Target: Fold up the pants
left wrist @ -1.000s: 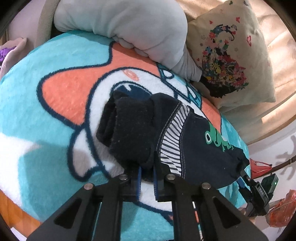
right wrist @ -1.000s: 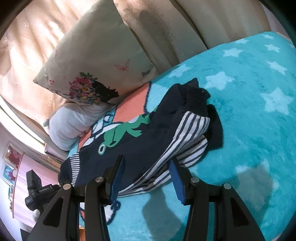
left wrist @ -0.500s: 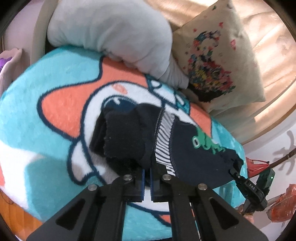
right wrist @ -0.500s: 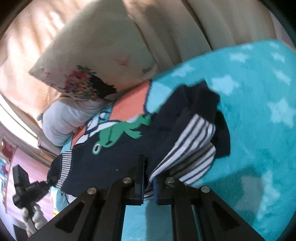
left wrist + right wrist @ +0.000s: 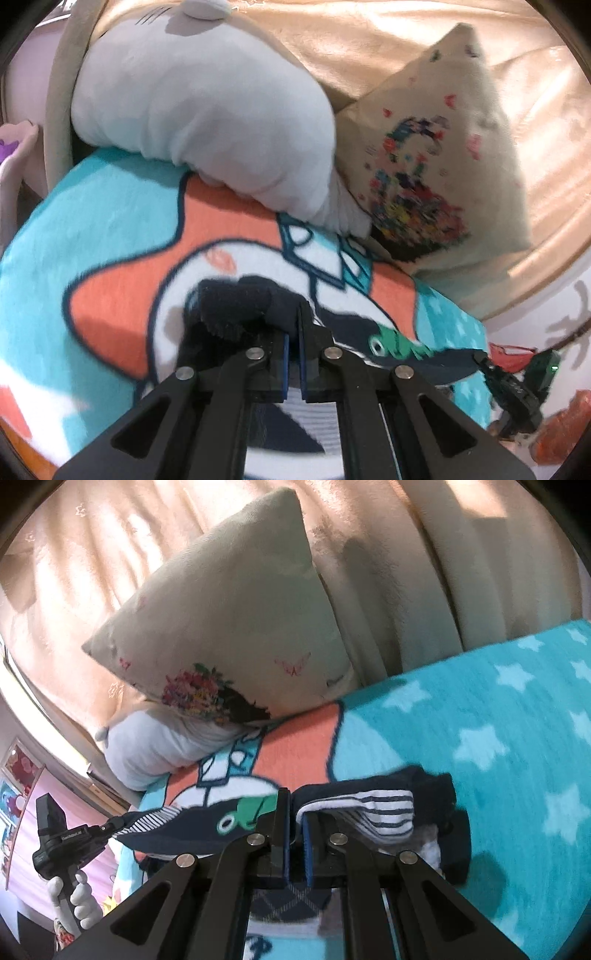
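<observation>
Currently both clamped on navy dinosaur-print pants (image 5: 207, 827), lifted off blanket (image 5: 517, 720) near pillow-side edge: left gripper (image 5: 291, 341) on bunched fleece, right gripper (image 5: 293, 836) on striped cuff. Risk: slipping from thin pinch, fold collapsing.

A second ago the right gripper (image 5: 293, 825) stood open around the striped edge; now it has clamped on the pants (image 5: 373, 808). Both it and the left gripper (image 5: 291, 341) have raised the garment off the blanket (image 5: 498, 738).
</observation>
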`<state>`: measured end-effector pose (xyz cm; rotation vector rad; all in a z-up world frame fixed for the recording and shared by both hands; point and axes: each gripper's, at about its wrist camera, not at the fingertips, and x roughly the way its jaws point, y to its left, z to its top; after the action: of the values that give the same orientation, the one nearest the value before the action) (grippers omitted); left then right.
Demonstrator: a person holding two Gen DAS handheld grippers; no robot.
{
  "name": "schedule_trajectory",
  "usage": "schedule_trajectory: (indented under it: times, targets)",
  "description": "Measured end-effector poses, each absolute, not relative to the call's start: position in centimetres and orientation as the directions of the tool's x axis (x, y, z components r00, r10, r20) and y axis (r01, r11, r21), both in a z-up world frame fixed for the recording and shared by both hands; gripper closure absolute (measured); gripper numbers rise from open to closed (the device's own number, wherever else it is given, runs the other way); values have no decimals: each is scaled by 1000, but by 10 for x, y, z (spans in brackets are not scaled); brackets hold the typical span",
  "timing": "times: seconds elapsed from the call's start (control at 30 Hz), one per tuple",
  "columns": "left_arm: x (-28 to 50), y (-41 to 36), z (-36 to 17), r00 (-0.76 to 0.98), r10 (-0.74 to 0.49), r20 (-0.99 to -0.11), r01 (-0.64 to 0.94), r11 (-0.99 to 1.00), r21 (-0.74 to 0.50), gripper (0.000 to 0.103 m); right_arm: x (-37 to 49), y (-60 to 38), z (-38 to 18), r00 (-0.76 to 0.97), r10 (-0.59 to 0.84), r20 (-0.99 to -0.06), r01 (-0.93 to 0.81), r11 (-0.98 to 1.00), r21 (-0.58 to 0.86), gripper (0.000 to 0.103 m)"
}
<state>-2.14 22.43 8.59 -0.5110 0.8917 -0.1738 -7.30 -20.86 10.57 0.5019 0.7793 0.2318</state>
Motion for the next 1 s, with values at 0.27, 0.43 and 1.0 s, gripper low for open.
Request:
schedule_trajectory:
  times: [0.27, 0.43, 1.0]
  targets:
    - [52, 219, 60, 570, -296, -766, -130, 889, -439, 100, 11, -200, 89, 626, 331, -706, 45, 889, 456, 97]
    - [78, 222, 43, 545, -310, -779, -147, 880, -452, 100, 51, -207, 68, 591, 338, -733, 87, 876, 474, 96]
    - [1, 221, 92, 636, -344, -691, 0, 895, -446, 51, -19, -283, 89, 706, 223, -672, 189, 855, 483, 50]
